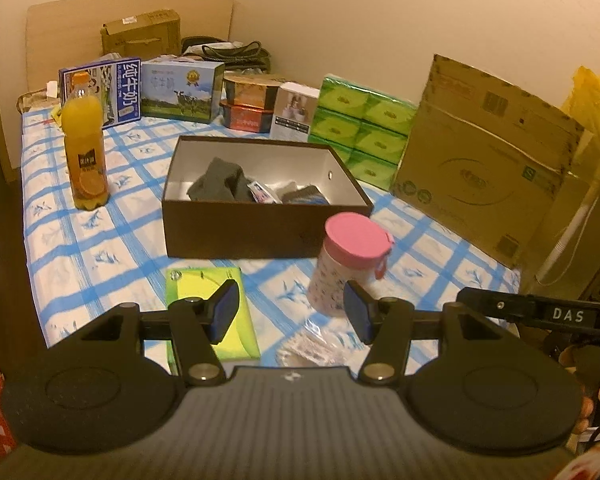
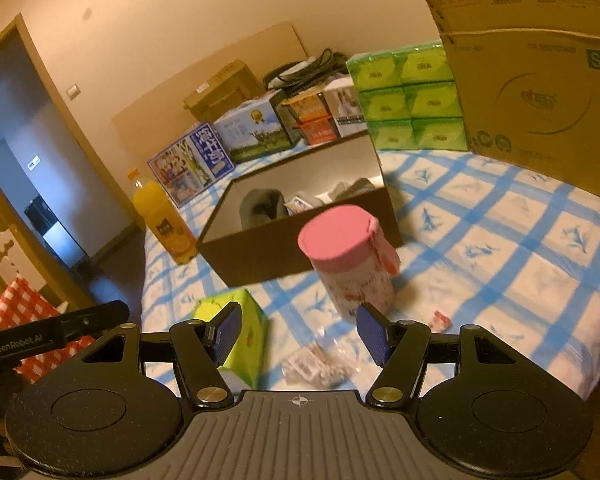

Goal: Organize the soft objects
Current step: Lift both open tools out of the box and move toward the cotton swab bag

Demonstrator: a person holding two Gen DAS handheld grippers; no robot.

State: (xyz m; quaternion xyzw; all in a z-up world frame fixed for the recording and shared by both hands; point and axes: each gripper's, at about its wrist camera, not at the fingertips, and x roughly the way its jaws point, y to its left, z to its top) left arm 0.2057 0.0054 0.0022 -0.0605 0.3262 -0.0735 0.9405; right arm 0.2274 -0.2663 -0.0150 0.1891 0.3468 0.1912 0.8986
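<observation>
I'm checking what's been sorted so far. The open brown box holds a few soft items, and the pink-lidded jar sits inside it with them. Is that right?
Not quite. The pink-lidded jar is not inside the brown box; it stands on the blue checked cloth outside it, in front of its near wall. The left wrist view shows this. The box does hold a few soft items, such as grey socks.

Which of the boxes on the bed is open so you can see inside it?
The dark brown box in the middle, lidless, with grey socks inside. The milk cartons and cardboard boxes behind are shut.
</observation>
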